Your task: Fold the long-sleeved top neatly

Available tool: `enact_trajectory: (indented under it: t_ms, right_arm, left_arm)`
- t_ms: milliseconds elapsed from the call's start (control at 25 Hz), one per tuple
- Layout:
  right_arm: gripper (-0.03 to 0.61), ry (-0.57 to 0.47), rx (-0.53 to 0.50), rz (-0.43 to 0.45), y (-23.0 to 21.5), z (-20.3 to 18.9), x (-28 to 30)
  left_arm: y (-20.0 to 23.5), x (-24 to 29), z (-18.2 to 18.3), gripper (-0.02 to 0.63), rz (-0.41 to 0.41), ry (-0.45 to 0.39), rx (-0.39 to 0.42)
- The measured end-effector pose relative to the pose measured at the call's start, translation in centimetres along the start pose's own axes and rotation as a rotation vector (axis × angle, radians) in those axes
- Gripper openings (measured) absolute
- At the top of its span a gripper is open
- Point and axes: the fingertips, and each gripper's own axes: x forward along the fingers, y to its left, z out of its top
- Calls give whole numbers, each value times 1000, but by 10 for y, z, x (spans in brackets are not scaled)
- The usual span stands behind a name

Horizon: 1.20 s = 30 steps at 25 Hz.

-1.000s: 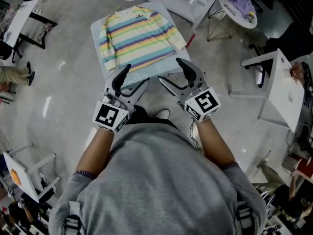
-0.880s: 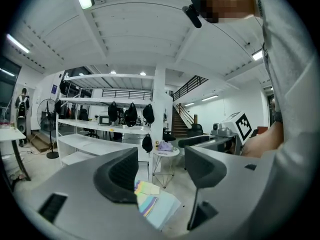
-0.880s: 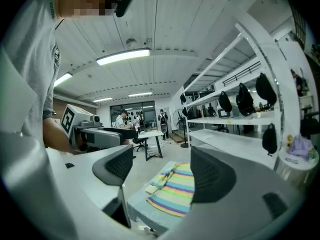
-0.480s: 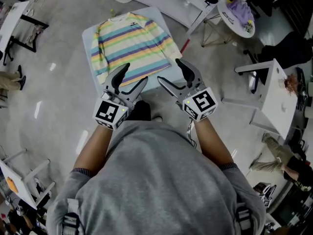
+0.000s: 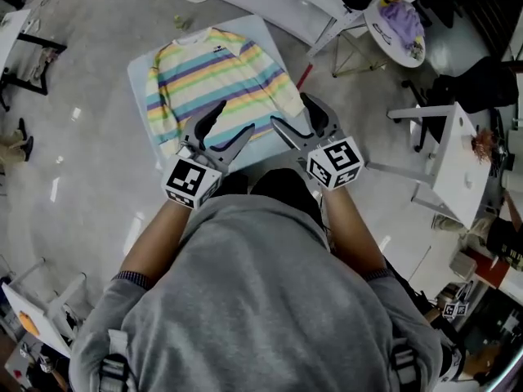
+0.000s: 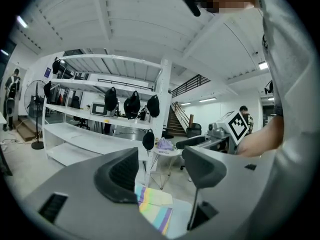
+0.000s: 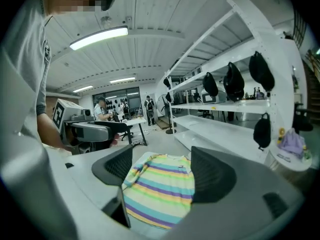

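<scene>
A long-sleeved top (image 5: 214, 73) with pastel stripes lies flat on a small pale-blue table (image 5: 260, 31), neck away from me and sleeves folded in along its sides. My left gripper (image 5: 229, 121) hangs open over the top's near hem, nothing between its fingers. My right gripper (image 5: 292, 111) is open too, above the top's near right corner. In the right gripper view the top (image 7: 160, 191) shows between the spread jaws of the right gripper (image 7: 162, 171). In the left gripper view only a corner of the top (image 6: 156, 210) shows below the left gripper (image 6: 160, 166).
A round white table (image 5: 398, 21) carrying a purple item stands at the back right. A white desk (image 5: 458, 158) is on the right. Long white shelves (image 7: 225, 129) with black bags (image 7: 234, 81) hanging from them run behind the blue table. Grey floor surrounds it.
I have come closer to the blue table. Both grippers, before short of its near edge, now hang over the top's near hem. Both stay open.
</scene>
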Motion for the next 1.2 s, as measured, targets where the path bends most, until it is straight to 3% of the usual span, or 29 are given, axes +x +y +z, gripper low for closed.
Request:
enact_trajectory:
  t_ms: [600, 880, 1200]
  right_arm:
    - [368, 116, 82, 13, -108, -63, 35]
    - [357, 208, 175, 15, -154, -129, 43]
    - [357, 340, 267, 3, -184, -218, 54]
  left_arm:
    - [9, 92, -36, 311, 39, 44, -16]
    - [5, 140, -66, 311, 59, 72, -34]
    - [5, 182, -130, 310, 87, 173, -100]
